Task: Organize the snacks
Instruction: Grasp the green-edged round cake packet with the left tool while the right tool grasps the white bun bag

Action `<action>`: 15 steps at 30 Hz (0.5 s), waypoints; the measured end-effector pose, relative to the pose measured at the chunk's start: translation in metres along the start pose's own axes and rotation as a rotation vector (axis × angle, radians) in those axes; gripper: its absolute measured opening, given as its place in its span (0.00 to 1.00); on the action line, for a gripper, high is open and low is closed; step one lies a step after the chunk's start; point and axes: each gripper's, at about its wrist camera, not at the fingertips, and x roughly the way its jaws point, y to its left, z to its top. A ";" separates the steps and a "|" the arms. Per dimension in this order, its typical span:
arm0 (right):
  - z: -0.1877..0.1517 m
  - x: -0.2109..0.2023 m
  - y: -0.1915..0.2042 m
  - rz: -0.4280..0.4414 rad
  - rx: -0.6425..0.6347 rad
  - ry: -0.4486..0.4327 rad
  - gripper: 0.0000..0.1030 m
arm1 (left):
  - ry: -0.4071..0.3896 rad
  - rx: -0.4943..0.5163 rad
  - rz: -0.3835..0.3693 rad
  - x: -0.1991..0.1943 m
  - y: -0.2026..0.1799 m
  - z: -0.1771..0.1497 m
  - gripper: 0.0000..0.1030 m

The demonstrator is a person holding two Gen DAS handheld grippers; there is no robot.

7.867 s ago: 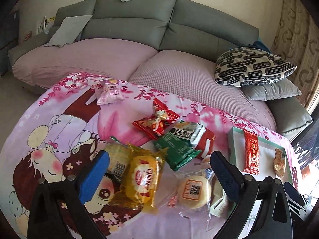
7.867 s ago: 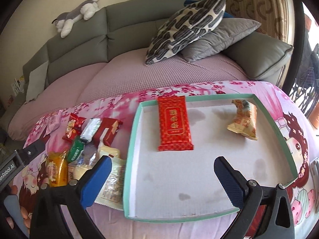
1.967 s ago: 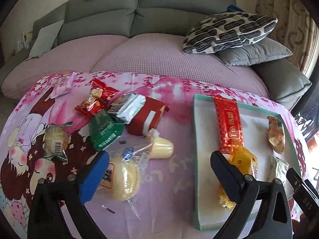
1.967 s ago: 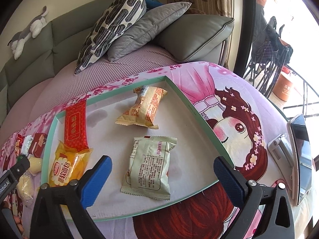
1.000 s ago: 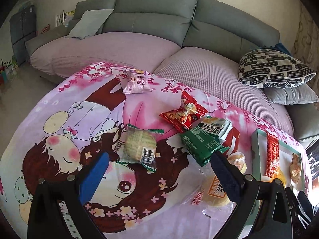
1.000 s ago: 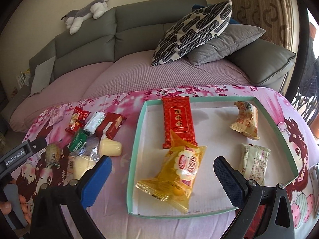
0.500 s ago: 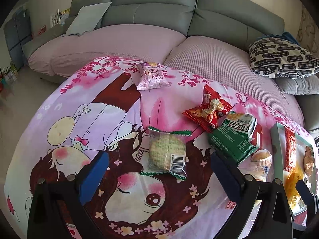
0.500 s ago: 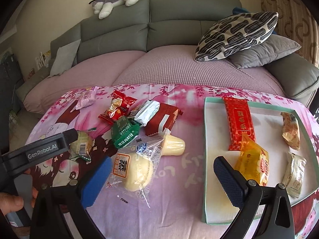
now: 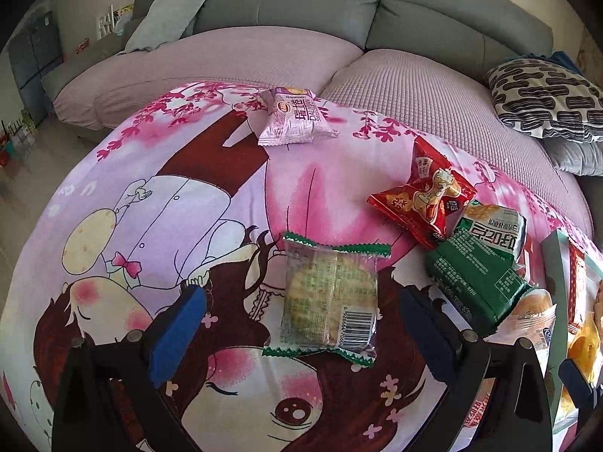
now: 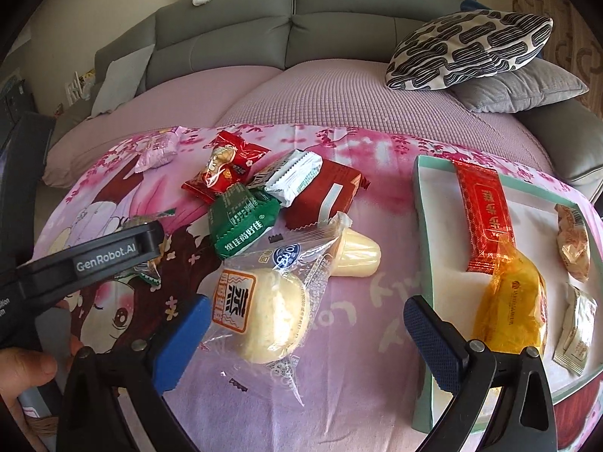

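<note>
Left gripper [image 9: 299, 314], jaws apart and empty, is straddling the cracker pack [image 9: 329, 297] lying flat on the desk [image 9: 158, 173] at 12 o'clock; right gripper [image 10: 305, 324], likewise apart, is facing the bun pack [image 10: 264, 309]; both look light, crinkly, crushable—grip across the sides.

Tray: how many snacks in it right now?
4. Red bar at the far left of the tray, yellow pack overlapping its near end, tan pack far right, pale pack near right. The near corner is hidden by the right gripper.
</note>
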 end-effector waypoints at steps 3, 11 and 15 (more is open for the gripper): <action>-0.001 0.004 0.002 0.006 -0.004 0.013 1.00 | 0.006 0.000 -0.009 0.004 -0.001 -0.001 0.97; -0.002 0.003 0.006 0.050 -0.005 0.018 0.85 | 0.034 0.016 -0.020 0.012 -0.006 -0.004 0.57; -0.001 0.001 0.010 0.087 -0.013 0.021 0.66 | 0.038 0.028 -0.035 0.010 -0.011 -0.005 0.50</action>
